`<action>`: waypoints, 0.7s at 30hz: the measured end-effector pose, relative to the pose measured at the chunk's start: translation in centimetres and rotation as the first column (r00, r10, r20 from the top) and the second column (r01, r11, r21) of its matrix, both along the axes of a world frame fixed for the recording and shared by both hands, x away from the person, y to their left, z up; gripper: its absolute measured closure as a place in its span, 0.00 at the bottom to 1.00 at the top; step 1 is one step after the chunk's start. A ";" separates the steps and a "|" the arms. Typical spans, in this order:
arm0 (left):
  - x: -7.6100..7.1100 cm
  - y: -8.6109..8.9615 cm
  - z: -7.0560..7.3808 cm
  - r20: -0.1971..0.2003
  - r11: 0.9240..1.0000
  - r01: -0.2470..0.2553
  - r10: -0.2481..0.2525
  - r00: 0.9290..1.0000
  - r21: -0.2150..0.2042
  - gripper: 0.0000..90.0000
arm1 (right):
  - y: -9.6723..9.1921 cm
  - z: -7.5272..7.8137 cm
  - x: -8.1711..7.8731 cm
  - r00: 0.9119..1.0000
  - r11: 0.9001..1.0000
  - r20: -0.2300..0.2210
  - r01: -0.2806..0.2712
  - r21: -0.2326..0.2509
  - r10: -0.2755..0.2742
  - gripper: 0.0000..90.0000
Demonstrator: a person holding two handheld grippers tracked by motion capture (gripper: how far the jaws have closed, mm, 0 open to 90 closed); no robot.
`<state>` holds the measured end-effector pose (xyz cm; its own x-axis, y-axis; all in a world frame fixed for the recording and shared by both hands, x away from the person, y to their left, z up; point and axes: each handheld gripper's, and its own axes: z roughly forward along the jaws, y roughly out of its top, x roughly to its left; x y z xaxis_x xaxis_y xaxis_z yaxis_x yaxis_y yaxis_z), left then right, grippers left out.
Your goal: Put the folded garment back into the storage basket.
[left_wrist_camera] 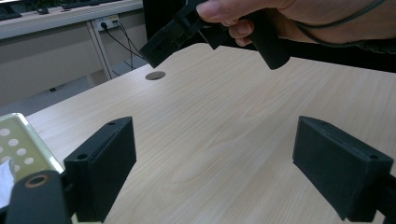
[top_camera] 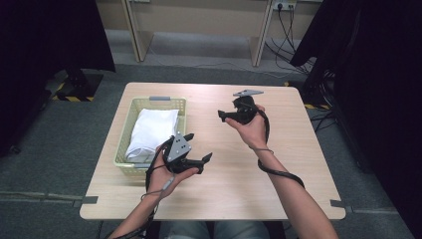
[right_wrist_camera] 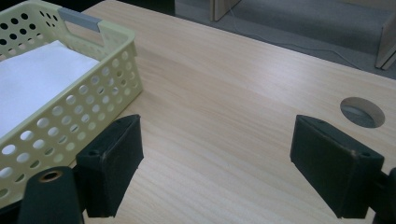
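While both tools are being held above the table (top_camera: 234, 169), the left gripper (top_camera: 198, 147) is being carried low near the front-left part of the tabletop with its jaws spread wide and nothing between them; in the left gripper view the two black pads (left_wrist_camera: 105, 165) are being shown well apart over bare wood. The right gripper (top_camera: 226, 116) is being held farther back, near the middle of the table, and its jaws are likewise being kept released and empty, with bare wood being seen between its pads (right_wrist_camera: 114, 161) in the right gripper view. The right hand (left_wrist_camera: 261, 14) and its gripper are also being seen at the top of the left gripper view, raised clear of the surface. Nothing is being shown in the way between either gripper and the basket (top_camera: 130, 130).

The basket, pale yellow and perforated, with a grey handle (right_wrist_camera: 79, 18) at its far end, is being kept on the left side of the table, just beside the left gripper and apart from the right one. A folded white cloth (top_camera: 152, 130) is being contained in it, lying flat and untouched. A round cable hole (right_wrist_camera: 363, 112) is being shown in the tabletop beyond the right gripper.
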<state>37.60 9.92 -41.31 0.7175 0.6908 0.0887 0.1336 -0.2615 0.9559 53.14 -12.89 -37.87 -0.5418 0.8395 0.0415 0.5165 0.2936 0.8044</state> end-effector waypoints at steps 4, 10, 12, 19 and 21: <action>-0.1 -0.3 -0.2 0.000 1.000 0.011 -0.011 1.000 0.005 0.14 | -0.4 -0.3 -0.1 1.000 1.000 -0.004 0.003 -0.003 -0.003 0.19; -0.1 -0.6 -0.5 -0.002 1.000 0.019 -0.019 1.000 0.007 0.14 | -0.9 -0.7 -0.3 1.000 1.000 -0.006 0.009 -0.001 -0.009 0.19; -0.1 -0.7 -0.5 -0.001 1.000 0.022 -0.022 1.000 0.008 0.14 | -1.1 -0.8 -0.3 1.000 1.000 -0.007 0.010 -0.002 -0.010 0.19; -0.3 -1.1 -0.9 0.000 0.999 0.039 -0.039 0.999 0.011 0.14 | -1.7 -1.0 -0.6 1.000 1.000 -0.007 0.014 -0.001 -0.014 0.19; -0.3 -1.2 -1.0 -0.001 0.999 0.044 -0.044 0.999 0.011 0.14 | -2.0 -1.1 -0.7 1.000 1.000 -0.006 0.017 -0.001 -0.017 0.19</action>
